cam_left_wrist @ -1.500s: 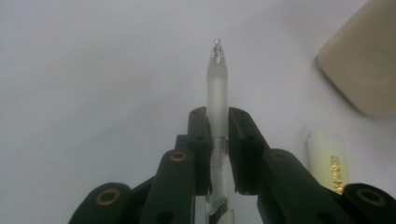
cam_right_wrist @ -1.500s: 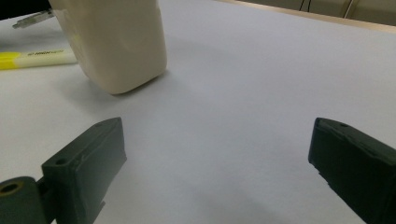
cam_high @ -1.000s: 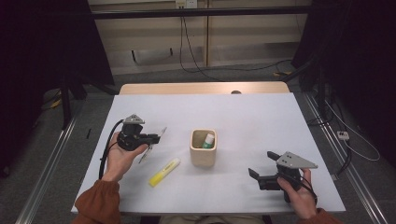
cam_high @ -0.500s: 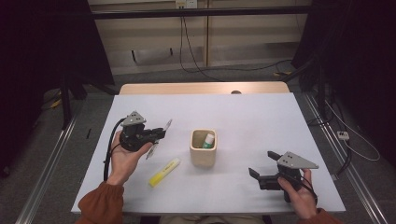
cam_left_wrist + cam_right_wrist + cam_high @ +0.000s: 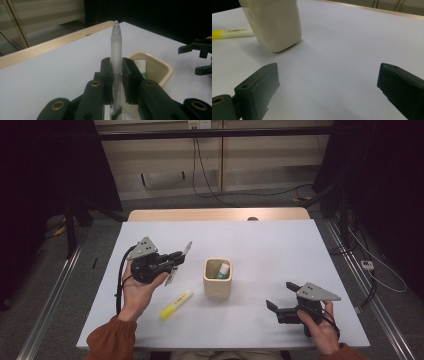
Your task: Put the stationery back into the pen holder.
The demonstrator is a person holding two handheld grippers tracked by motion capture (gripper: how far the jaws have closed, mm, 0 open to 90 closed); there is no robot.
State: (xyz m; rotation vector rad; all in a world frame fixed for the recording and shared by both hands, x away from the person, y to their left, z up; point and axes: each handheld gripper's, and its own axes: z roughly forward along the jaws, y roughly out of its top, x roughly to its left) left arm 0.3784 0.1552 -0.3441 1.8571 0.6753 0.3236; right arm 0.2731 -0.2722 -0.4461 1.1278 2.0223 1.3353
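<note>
Clamping a pen, the left claw has its jaws pressed on the frosted barrel, about midway along it; in the left gripper view the pen stands up between the jaws, clear tip uppermost. In the high view the pen crosses the jaws at a slant, one end above them and one below. The left hand holds this claw off the table, palm up beneath the body, jaws pointing toward the cup.

Just beyond the left claw's tips, a little to their right, sits the cup, a cream, square-mouthed holder. Inside it stands one white tube with a green band, leaning against the far wall. I cannot tell what else, if anything, lies deeper in the cup.

Below the left claw, on the table between it and the cup, lies a highlighter, yellow, flat, apart from both.

Resting low at the near right, the right claw is released, jaws spread wide with nothing between them, only bare table. The right hand grips it from behind, jaws aimed toward the cup, which stands well ahead of its tips.

Count: one cup, one tube in it, one pen, one highlighter, two claws.
</note>
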